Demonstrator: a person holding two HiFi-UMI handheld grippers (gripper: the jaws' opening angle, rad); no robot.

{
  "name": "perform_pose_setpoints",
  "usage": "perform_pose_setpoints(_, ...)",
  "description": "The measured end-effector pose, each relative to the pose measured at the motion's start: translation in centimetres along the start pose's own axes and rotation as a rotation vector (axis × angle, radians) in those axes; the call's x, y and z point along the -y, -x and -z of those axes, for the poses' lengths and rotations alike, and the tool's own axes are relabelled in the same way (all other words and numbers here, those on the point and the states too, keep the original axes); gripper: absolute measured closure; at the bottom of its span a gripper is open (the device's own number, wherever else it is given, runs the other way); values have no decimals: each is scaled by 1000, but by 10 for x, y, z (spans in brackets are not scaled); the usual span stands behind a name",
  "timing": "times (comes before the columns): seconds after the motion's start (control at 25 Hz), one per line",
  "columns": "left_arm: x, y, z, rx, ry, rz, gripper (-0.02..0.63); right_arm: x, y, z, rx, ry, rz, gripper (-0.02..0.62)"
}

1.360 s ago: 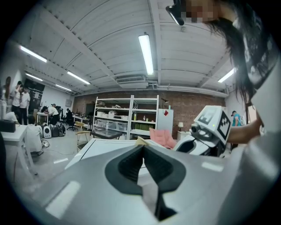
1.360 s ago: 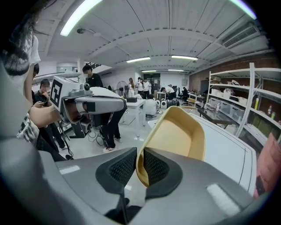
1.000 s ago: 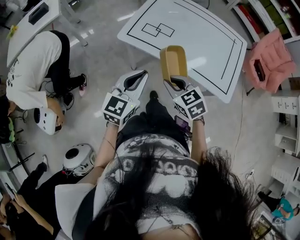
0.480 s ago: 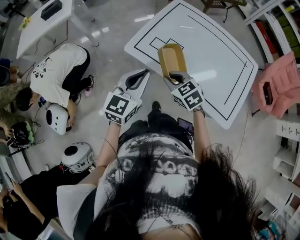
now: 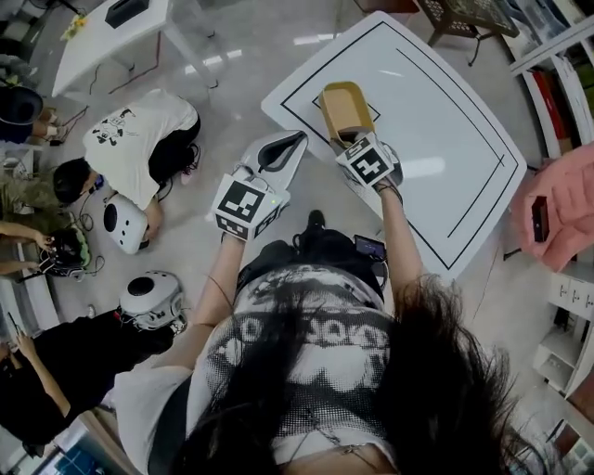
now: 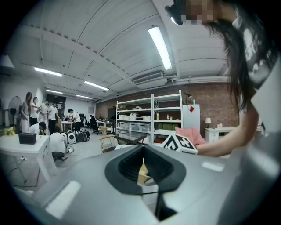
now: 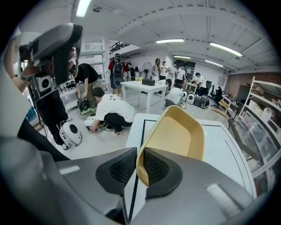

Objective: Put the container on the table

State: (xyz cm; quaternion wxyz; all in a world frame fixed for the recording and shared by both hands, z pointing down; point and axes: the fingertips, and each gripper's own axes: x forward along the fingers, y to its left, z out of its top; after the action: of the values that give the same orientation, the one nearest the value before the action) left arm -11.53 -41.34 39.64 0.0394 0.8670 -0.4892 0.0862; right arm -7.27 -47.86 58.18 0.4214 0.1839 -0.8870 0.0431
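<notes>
A yellow open-topped container [image 5: 344, 109] hangs tilted over the near-left part of the white table [image 5: 445, 111], above a small rectangle drawn there. My right gripper [image 5: 351, 139] is shut on its near rim. In the right gripper view the rim wall sits pinched between the dark pads [image 7: 154, 167], and the container [image 7: 178, 134] reaches out over the table [image 7: 221, 145]. My left gripper [image 5: 299, 139] is off the table's near edge, left of the container, shut and holding nothing. A piece of the container [image 6: 142, 173] shows past its jaws.
Black border lines run round the tabletop. A person [image 5: 139, 148] crouches on the floor at left beside white round devices [image 5: 153, 301]. A second white table [image 5: 107, 28] stands far left. Shelves and a pink cloth [image 5: 566, 209] are at right.
Both grippers have moved forward toward the table. The container has come lower and now hangs over the tabletop's near-left part instead of short of its edge.
</notes>
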Motion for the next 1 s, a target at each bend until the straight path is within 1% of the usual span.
perform_pose_setpoints(0.2,-15,1,7,-16,10,-37,606,20,-42,3,-66,55,-22,545)
perform_pose_setpoints(0.32,-28,4,10,-27,18,-65,606,32,-61,4,-122,85,-23,545)
perform_pose_setpoints(0.48,-41,11,10,-31,34,-99,606,48,-74,2,-169,139,11,546)
perform_pose_setpoints(0.6,-49,15,10,-31,31,-111,606,58,-80,-3,-182,151,41,543)
perform_pose_setpoints(0.72,-54,18,16,-34,39,-127,606,63,-82,-9,-159,132,51,448)
perform_pose_setpoints(0.84,-54,24,18,-35,43,-131,606,63,-70,-17,-101,77,71,439)
perform_pose_setpoints(1.0,-57,35,14,-25,41,-134,606,54,-35,-46,46,-23,90,442)
